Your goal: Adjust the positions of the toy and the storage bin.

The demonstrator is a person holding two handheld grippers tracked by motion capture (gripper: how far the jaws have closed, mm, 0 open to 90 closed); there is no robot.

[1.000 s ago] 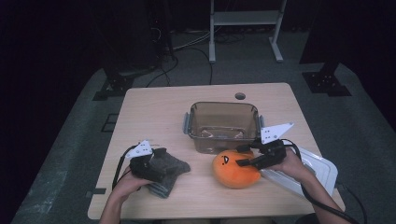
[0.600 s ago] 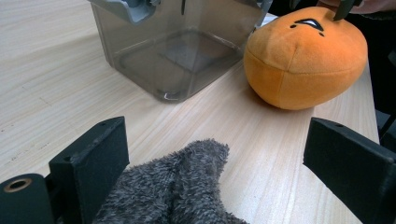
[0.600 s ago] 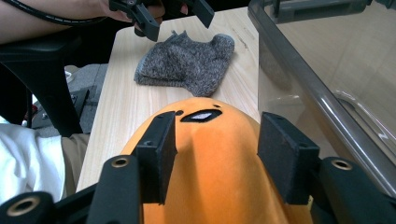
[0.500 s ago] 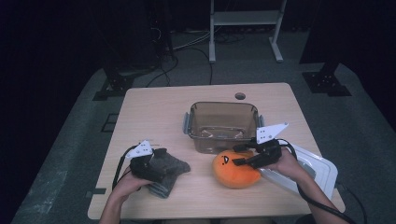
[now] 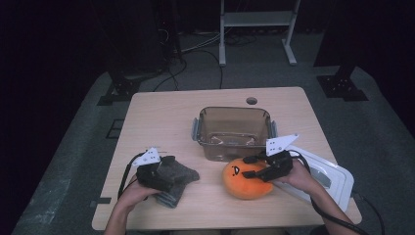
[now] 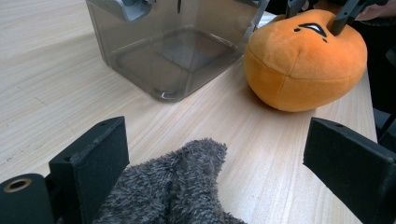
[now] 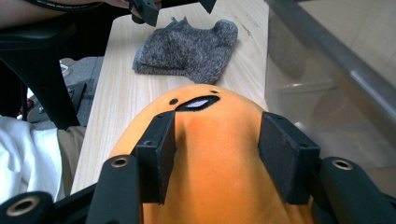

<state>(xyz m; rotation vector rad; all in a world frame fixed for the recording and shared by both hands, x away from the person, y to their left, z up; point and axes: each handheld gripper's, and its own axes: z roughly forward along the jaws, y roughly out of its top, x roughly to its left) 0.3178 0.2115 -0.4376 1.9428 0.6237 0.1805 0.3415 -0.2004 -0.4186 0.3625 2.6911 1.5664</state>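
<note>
A round orange plush toy (image 5: 242,183) with a small face lies on the table's front right, just before a clear plastic bin (image 5: 234,147). My right gripper (image 5: 253,167) reaches over it from the right. In the right gripper view its jaws (image 7: 218,126) press into the plush (image 7: 210,186) from both sides, with a crease beside one pad. A grey fuzzy cloth (image 5: 177,180) lies at the front left. My left gripper (image 5: 169,169) sits on it, and its jaws (image 6: 215,140) stand wide apart, one either side of the cloth (image 6: 173,191).
The empty bin (image 6: 163,51) stands mid-table with handles on its sides. A white lid (image 5: 329,177) lies flat by the right edge, under the right hand. Bare wooden table (image 5: 161,117) stretches behind and to the left. A small round hole (image 5: 251,101) is near the far edge.
My right gripper has edged a little to the left, farther onto the plush. The plush, the cloth and the left gripper have stayed put.
</note>
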